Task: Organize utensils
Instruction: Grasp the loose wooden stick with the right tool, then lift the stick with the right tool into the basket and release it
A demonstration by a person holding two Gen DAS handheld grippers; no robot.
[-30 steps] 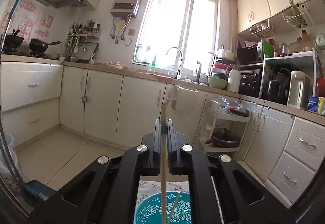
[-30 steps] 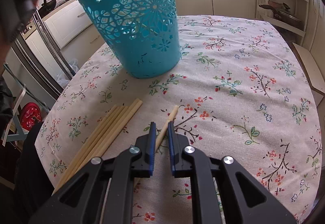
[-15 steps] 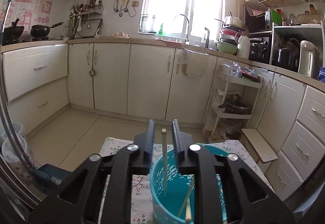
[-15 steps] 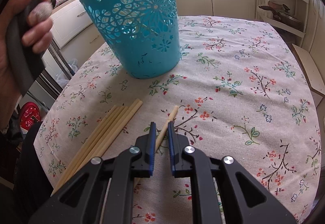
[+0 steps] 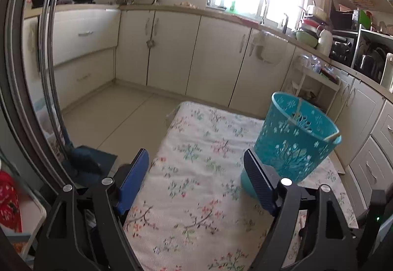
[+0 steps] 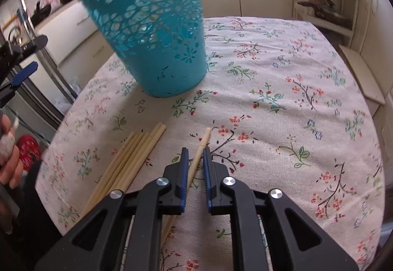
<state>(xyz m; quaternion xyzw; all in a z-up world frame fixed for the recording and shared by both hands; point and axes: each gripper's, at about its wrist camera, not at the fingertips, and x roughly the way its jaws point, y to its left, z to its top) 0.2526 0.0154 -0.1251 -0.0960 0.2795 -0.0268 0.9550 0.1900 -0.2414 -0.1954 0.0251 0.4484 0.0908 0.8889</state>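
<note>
The left gripper [image 5: 196, 172], jaws just spread and empty, sits lower centre; the right gripper [image 6: 195, 160] pinches a chopstick [image 6: 202, 145] below the teal basket [image 6: 152, 32].

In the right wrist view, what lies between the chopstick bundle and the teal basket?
Nothing: only bare floral tablecloth separates the bundle from the basket, as the right wrist view shows.

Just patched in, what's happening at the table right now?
A person with a gripper in each hand is sorting chopsticks into the teal basket on the floral tablecloth. The left gripper has just been opening and is empty; a few chopsticks already lean inside the basket. The right gripper is nearly shut around a single chopstick lying on the cloth, with a bundle of chopsticks waiting beside it.
</note>
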